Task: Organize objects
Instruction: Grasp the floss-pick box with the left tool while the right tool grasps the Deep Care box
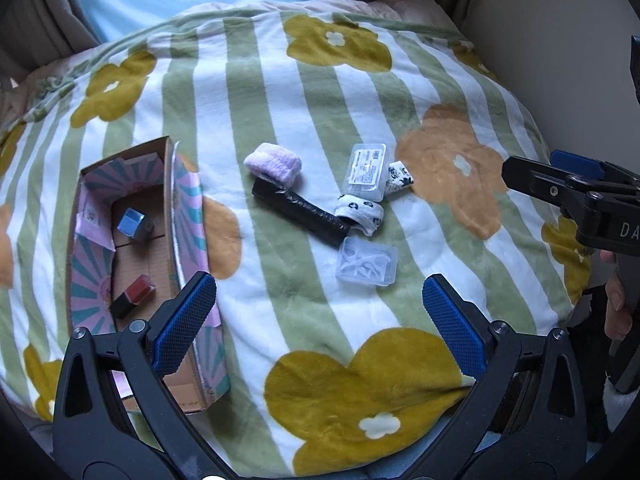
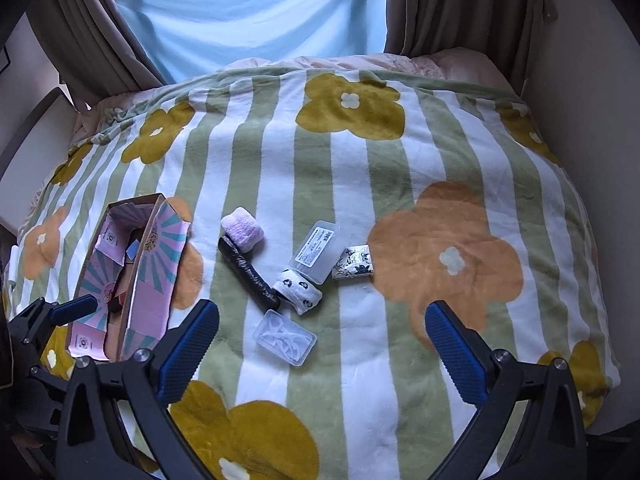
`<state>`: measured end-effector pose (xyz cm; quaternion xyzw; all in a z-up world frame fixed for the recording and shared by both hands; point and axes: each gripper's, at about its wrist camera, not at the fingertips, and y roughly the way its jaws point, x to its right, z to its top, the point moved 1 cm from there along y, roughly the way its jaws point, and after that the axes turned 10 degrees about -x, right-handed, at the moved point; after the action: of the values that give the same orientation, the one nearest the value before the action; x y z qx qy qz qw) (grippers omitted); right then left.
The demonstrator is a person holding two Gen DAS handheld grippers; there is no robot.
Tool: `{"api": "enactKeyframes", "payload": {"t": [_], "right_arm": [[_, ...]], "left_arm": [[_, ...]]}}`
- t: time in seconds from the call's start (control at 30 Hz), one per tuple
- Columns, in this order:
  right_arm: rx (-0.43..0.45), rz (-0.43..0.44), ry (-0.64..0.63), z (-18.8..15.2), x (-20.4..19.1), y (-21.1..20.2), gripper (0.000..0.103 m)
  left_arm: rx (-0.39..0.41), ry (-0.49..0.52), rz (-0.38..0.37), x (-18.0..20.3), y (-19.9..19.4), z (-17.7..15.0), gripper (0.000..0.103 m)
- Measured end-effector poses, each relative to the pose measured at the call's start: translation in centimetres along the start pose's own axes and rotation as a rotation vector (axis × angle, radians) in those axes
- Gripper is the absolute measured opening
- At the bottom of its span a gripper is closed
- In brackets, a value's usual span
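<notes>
Cardboard box (image 1: 182, 264) at 9 o'clock on flowered blanket (image 1: 304, 92), already holding blue block (image 1: 130, 221) and red block (image 1: 136, 290). Still loose at centre (six items): pink towel roll (image 1: 274, 162), black roll (image 1: 300, 214), panda-print roll (image 1: 360, 212), labelled clear case (image 1: 367, 172), floral pack (image 1: 400, 178), clear case of picks (image 1: 367, 264). Left gripper (image 1: 320, 322) spread wide, empty. Right gripper (image 2: 322, 350) likewise wide, holding nothing. Judged roughly quarter done.
</notes>
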<state>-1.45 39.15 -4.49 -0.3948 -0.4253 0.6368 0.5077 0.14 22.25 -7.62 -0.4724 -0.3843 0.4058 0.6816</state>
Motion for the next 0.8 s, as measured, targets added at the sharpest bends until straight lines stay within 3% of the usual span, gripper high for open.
{"api": "enactKeyframes", "payload": {"t": [0.3,0.53,0.8], "right_arm": [[-0.004,0.031,-0.12,1.3,2.5,8.5,0.103],[0.036,0.028,-0.39,2.4,1.8,14.8,0.103],[0.046,-0.011,-0.626,2.7,0.8,20.4,0.103]], "left_arm": [[-0.042,0.041,-0.051,3.4,9.3,0.6,0.103],[-0.084,0.036,-0.077,4.6,15.9,0.7,0.102],[-0.109,0.001,-0.092,4.6,20.4,0.5,0.1]]}}
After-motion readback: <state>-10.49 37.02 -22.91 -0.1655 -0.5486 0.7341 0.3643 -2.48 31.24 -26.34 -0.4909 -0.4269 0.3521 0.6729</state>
